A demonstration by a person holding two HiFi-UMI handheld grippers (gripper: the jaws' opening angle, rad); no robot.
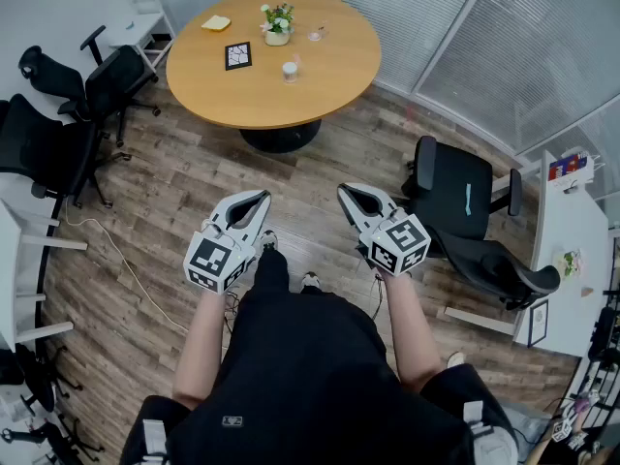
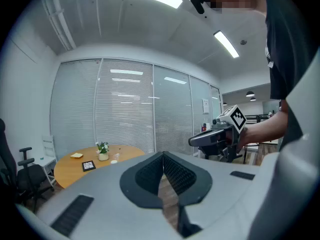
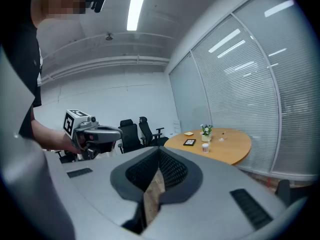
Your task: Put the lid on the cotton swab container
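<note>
At waist height above the wood-plank floor (image 1: pixel 194 192), the person holds both grippers side by side, apart from each other, pointing forward toward the round wooden table (image 1: pixel 339 76). Left gripper (image 1: pixel 263 197): jaws fully closed, pads meeting, nothing between them, as the left gripper view shows. Right gripper (image 1: pixel 345 191): jaws likewise closed on nothing, tips together in the right gripper view. Both sit well short of the table, and neither touches any item.

Cotton swab container (image 1: pixel 290 70): a small white cylinder, upright on the tabletop near its middle, well apart from both grippers. A small clear object (image 1: pixel 316 35) stands beyond it and to the right, not touching it — too small to identify.

Also on the table:
- a potted plant (image 1: pixel 278 23) toward the far edge
- a yellow pad (image 1: pixel 216 23) to the plant's left
- a black-framed card (image 1: pixel 237 55) lying flat, left of the container

Black office chairs (image 1: pixel 114 77) stand left of the table. Another black chair (image 1: pixel 453 194) stands just right of the right gripper, beside a white desk (image 1: pixel 562 231).
</note>
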